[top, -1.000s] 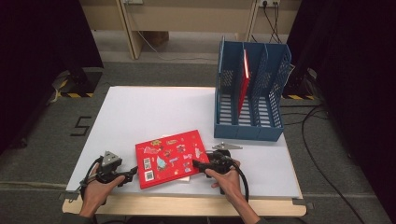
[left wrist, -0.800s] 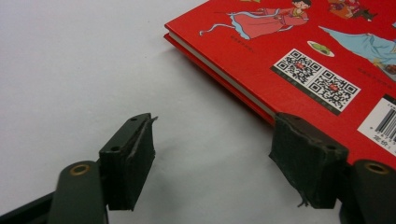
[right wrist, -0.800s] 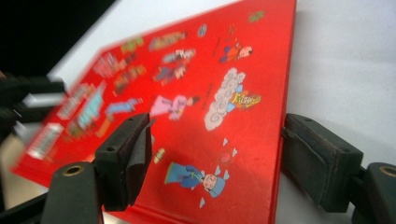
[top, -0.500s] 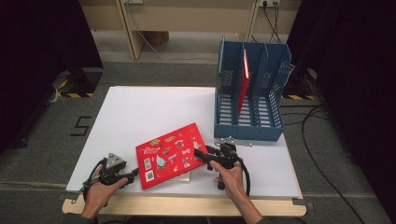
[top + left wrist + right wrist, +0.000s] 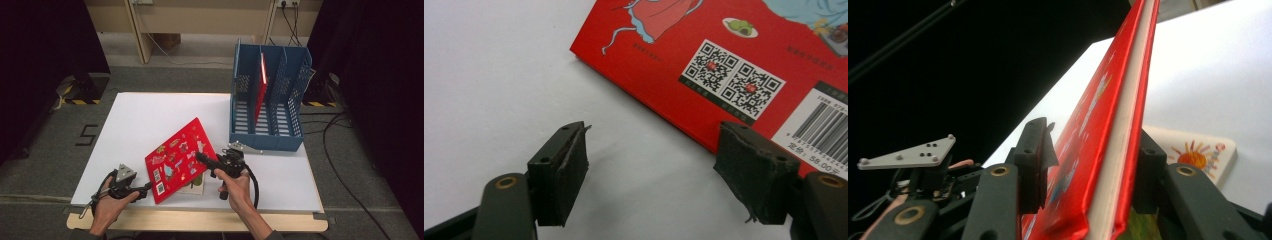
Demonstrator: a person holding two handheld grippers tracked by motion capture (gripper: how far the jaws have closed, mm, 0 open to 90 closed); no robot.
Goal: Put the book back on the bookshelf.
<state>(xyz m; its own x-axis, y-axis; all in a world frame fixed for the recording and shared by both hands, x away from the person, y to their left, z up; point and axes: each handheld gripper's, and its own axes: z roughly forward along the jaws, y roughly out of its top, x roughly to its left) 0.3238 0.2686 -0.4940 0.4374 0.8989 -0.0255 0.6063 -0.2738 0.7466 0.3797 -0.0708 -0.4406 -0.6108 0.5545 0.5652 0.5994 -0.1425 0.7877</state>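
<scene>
The red book [image 5: 179, 159] lies near the front edge of the counter [image 5: 150, 115], well apart from the blue file rack [image 5: 270, 100] at the counter's far right. Its right edge is raised and its left edge rests low, partly over a second, pale book [image 5: 196, 185] beneath it. It looks like a thin hardcover: stiff boards that should not sag when lifted by one edge, light enough for one gripper, but with a glossy cover that may slide between the pads.

The right gripper [image 5: 1090, 165] has just been closing, and its jaws straddle the book's raised edge; whether both pads press on the covers yet I cannot tell. A hold deep over that edge, near its middle, should keep the book from pivoting.

The left gripper [image 5: 664, 170] has just been opening and stands released beside the book's lower corner, one jaw just in front of the cover near the barcode, gripping nothing.
</scene>
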